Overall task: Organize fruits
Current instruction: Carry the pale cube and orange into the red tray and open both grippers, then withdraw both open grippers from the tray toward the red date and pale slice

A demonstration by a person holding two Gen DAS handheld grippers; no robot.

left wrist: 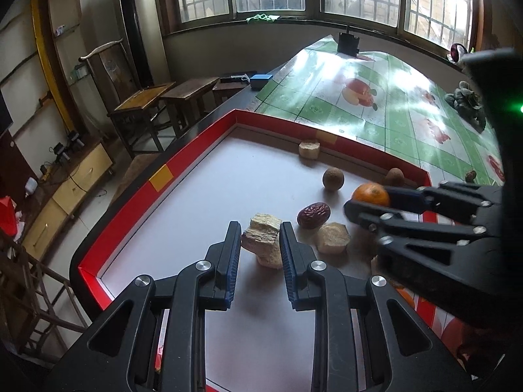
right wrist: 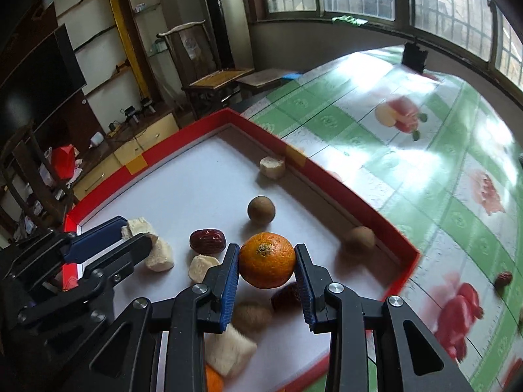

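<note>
A red-rimmed white tray (left wrist: 196, 150) (right wrist: 327, 176) holds loose fruit. My left gripper (left wrist: 260, 245) (right wrist: 134, 232) is shut on a pale, layered beige chunk (left wrist: 261, 232) (right wrist: 139, 225), with another pale chunk (left wrist: 271, 259) (right wrist: 160, 256) just beneath it. My right gripper (right wrist: 266, 261) (left wrist: 356, 205) is shut on an orange (right wrist: 266, 259) (left wrist: 371, 194), held over the tray's right part. On the tray floor lie a dark red date (left wrist: 313, 215) (right wrist: 207, 240), two brown round fruits (left wrist: 332, 179) (right wrist: 359, 240) and more pale chunks (left wrist: 331, 237) (right wrist: 272, 166).
Under the right gripper lie a date (right wrist: 287, 295), a brown fruit (right wrist: 251, 315), a pale chunk (right wrist: 228, 352) and a second orange (right wrist: 214, 380). A stray date (right wrist: 503, 281) rests on the green fruit-print tablecloth (left wrist: 408, 114). Wooden chairs (left wrist: 143, 104) stand left of the table.
</note>
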